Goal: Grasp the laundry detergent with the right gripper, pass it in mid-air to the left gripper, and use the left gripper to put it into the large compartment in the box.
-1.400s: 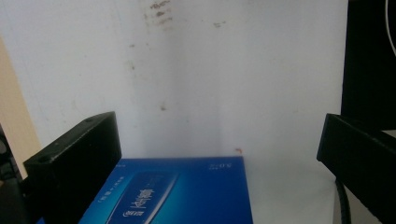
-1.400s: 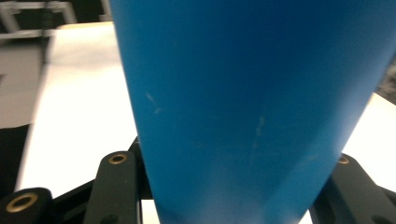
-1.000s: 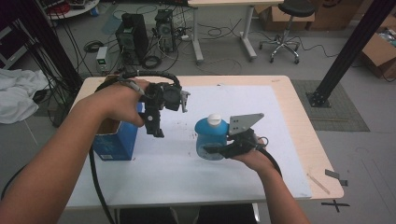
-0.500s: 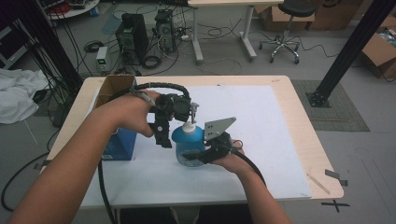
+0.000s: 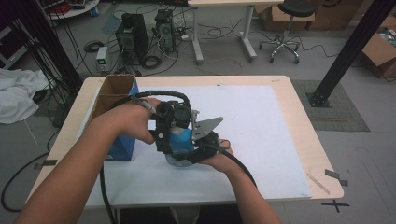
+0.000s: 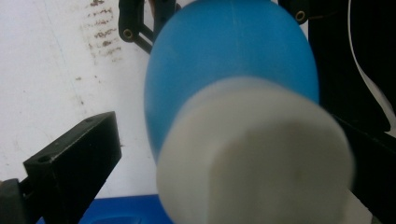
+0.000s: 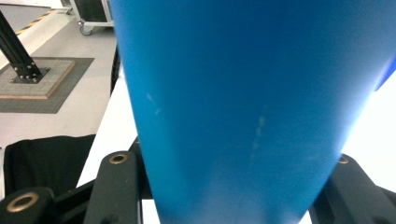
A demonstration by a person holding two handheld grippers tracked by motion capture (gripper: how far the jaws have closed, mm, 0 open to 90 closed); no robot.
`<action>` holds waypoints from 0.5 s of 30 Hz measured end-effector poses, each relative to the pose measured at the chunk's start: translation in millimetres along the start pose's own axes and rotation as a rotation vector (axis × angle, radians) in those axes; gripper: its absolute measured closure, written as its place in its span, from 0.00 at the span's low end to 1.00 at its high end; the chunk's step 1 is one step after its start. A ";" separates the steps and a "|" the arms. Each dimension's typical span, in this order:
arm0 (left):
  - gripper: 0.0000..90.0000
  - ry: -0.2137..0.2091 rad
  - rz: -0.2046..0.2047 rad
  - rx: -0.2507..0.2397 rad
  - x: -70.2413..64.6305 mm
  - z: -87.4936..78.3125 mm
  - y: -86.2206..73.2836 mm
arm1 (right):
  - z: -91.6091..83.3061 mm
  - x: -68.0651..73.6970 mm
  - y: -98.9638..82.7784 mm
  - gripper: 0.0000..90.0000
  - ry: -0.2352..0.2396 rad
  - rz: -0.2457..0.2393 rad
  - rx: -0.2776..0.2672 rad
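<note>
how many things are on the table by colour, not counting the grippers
blue: 2, a blue plastic bottle with a white cap and a blue cardboard box with a brown open top
white: 1, a white paper sheet
total: 3

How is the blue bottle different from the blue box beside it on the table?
The blue bottle is rounded with a white cap, while the blue box is square-sided, and its open top shows brown cardboard inside. The bottle is gripped between the jaws of the right gripper; the box stands free on the table, held by nothing. The box looks larger than the bottle. Both are blue.
</note>
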State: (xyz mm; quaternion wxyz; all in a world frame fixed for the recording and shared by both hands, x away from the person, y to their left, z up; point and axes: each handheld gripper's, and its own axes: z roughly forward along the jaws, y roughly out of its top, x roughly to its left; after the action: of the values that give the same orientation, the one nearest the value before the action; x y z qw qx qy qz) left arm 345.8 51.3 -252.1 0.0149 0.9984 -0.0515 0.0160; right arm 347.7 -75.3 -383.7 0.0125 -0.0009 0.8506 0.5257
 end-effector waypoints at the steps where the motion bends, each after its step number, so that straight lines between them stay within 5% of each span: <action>1: 0.00 -0.001 -0.002 0.001 -0.3 0.3 -0.2 | 0.5 0.1 0.7 0.52 -0.001 -0.005 0.004; 15: 0.03 0.032 -0.005 0.007 -8.6 -0.6 -0.1 | 8.6 3.9 10.6 0.52 0.004 -0.015 -0.005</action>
State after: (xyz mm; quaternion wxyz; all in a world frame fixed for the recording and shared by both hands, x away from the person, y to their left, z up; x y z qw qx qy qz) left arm 337.2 52.3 -251.8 0.0125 0.9982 -0.0489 0.0322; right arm 343.8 -62.9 -378.2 0.0145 -0.0082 0.8493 0.5276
